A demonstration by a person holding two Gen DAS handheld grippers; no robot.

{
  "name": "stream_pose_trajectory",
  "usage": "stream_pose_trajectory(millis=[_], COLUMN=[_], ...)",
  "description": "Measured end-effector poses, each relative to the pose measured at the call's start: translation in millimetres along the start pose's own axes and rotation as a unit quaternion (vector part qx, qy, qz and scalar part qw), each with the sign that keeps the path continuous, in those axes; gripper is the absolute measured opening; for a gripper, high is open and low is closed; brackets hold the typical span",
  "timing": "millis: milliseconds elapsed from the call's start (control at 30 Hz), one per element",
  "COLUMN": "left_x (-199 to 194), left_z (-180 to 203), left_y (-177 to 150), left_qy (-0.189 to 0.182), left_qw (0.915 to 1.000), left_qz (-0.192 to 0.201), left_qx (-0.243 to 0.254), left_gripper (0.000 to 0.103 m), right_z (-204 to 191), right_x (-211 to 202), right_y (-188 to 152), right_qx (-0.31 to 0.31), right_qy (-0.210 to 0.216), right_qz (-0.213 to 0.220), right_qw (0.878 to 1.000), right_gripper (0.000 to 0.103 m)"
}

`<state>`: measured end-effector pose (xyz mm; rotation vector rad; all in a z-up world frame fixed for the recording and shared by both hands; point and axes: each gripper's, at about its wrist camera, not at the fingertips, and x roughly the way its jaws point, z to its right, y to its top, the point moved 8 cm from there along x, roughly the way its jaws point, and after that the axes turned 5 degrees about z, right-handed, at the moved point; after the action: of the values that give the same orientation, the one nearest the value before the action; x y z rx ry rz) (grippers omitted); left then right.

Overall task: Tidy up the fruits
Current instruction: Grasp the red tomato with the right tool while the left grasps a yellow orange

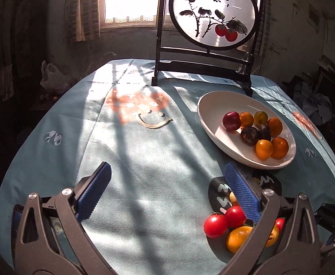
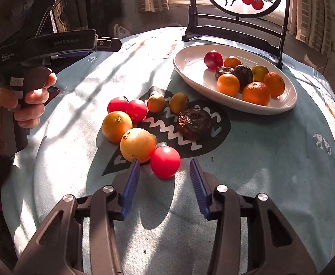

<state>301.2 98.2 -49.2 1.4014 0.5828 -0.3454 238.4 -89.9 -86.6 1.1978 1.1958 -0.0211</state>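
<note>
Perhaps "CenRobotAI" on left gripper (image 2: 59,43)

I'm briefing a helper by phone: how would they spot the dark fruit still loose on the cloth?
Find the white oval dish; just in front of it lies a loose cluster of fruit. The dark fruit sits at its right edge, on the black zigzag print: wrinkled and brown-black, unlike its smooth neighbours.

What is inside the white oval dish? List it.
The white oval dish holds one red fruit, several orange and yellowish round fruits and two dark, wrinkled ones. Anything beneath the pile is hidden.
</note>
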Motion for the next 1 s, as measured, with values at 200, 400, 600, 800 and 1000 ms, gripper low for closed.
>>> stream_pose_trajectory(millis=[200, 400, 600, 800, 1000], left_x=[-6.6, -13.3, -15.2, -21.1, -44.4], left_z=[8.9, 11.1, 12.0, 21.6, 53.9], left_y=[0.4, 2.0, 0.9, -8.8, -51.0], left_qy=[-0.008, -0.018, -0.025, -0.07, -0.149], left_qw=[0.9999, 0.9997, 0.9996, 0.9967, 0.9795], left_qz=[0.007, 0.012, 0.009, -0.008, -0.014], left_qx=[0.012, 0.01, 0.01, 0.04, 0.135], left_gripper=[0.101, 0.101, 0.101, 0.101, 0.08], right_z=[0.4, 1.7, 3.5, 14.4, 33.0], right_x=[7.1, 12.9, 20.0, 7.2, -13.5], right_y=[-3.5, -1.3, -0.8, 6.3, 20.9], right_qx=[-0.006, -0.008, -0.008, 0.04, 0.087], right_qy=[-0.006, -0.016, -0.019, -0.005, -0.013], right_qz=[-0.013, -0.016, -0.024, -0.001, 0.046], right_qw=[1.0, 1.0, 0.999, 0.999, 0.995], right_gripper=[0.034, 0.034, 0.031, 0.027, 0.027])
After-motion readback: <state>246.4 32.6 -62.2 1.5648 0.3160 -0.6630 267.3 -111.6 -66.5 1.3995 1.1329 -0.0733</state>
